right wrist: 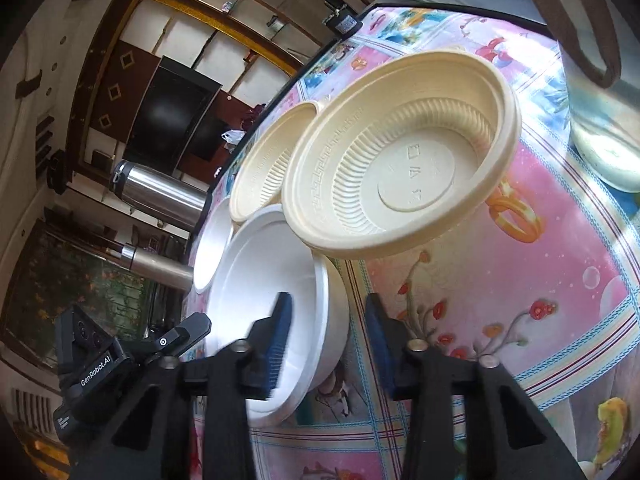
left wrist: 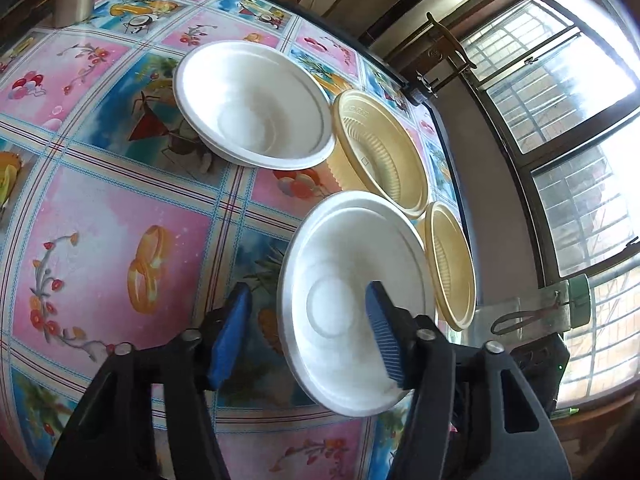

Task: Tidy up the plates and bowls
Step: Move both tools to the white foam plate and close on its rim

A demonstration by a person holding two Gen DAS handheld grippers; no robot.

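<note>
Left tool (left wrist: 308, 332) spread wide, straddling the rim of the near white bowl (left wrist: 352, 300), not clamped. Right tool (right wrist: 326, 334) likewise parted astride a white bowl's (right wrist: 272, 300) rim. Two cream bowls (right wrist: 400, 152) and another white bowl (left wrist: 252, 104) beyond on the patterned surface (left wrist: 100, 220).

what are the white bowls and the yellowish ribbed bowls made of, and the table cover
White bowls: probably moulded pulp or foam, going by the matte, soft surface and thick rim. Cream ribbed bowls: likely thin moulded plastic, smooth with a slight sheen, fluted walls and embossed marks on the base. Table cover: looks like glossy printed vinyl, since window glare reflects off it.
</note>
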